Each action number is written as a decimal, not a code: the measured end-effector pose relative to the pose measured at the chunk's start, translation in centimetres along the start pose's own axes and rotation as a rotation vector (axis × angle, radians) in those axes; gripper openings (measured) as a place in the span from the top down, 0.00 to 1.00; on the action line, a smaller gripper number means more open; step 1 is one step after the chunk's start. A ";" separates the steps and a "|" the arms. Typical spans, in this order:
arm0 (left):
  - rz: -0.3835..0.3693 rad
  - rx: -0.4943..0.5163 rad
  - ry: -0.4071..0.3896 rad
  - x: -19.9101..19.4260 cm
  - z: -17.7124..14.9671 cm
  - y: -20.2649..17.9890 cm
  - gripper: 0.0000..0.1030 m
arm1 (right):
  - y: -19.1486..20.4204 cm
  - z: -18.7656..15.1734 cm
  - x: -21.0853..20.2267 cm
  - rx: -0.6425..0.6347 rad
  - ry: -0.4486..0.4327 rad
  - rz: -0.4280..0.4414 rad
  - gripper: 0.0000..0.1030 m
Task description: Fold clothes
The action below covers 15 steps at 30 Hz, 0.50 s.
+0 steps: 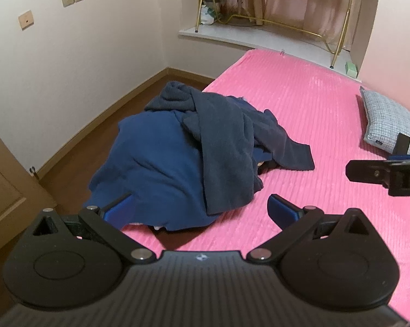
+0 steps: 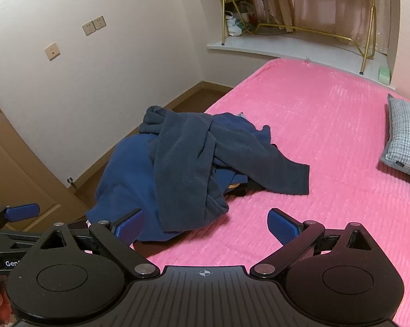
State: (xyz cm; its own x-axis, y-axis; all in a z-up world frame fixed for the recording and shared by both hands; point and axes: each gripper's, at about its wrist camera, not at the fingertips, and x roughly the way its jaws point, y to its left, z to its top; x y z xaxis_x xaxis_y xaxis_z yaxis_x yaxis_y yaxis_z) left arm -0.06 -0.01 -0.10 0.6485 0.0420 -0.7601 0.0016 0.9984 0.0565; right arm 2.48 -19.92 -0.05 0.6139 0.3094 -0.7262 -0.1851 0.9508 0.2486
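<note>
A heap of clothes lies at the left edge of the pink bed [image 1: 300, 114]: a bright blue garment [image 1: 150, 169] underneath, partly hanging over the edge, and a dark navy garment [image 1: 226, 147] draped across it. My left gripper [image 1: 196, 209] is open and empty, hovering just in front of the heap. My right gripper [image 2: 205, 226] is open and empty, also just short of the heap [image 2: 183, 163]. The right gripper's finger shows at the right edge of the left wrist view [image 1: 382, 174]. The left gripper's blue pad shows at the left of the right wrist view [image 2: 22, 212].
A grey checked pillow [image 1: 390, 122] lies at the bed's right side. Brown floor [image 1: 117, 114] and a pale wall run along the bed's left. A wooden door [image 1: 3, 190] stands at near left. A sill with a gold rack [image 1: 259, 24] is beyond the bed.
</note>
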 end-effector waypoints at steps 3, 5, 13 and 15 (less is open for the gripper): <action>-0.008 0.007 -0.002 0.1 -0.2 0.0 0.01 | 0.0 0.0 0.0 0.000 0.001 -0.001 0.04; -0.014 0.011 -0.004 0.1 -0.3 -0.1 0.01 | 0.0 0.0 -0.1 0.001 0.002 -0.002 0.04; -0.021 0.034 -0.024 0.6 -2.4 -0.2 0.01 | 0.2 -0.2 0.0 -0.002 0.008 -0.007 0.04; -0.022 0.041 -0.029 0.4 -3.0 -0.6 0.01 | 0.4 -0.4 0.1 -0.005 0.011 -0.010 0.04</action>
State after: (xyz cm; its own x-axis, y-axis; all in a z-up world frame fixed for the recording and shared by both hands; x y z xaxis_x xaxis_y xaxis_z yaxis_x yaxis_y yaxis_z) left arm -2.10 -0.50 -2.37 0.6697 0.0183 -0.7424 0.0471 0.9966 0.0670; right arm 2.20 -19.50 -0.29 0.6069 0.3005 -0.7358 -0.1828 0.9537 0.2387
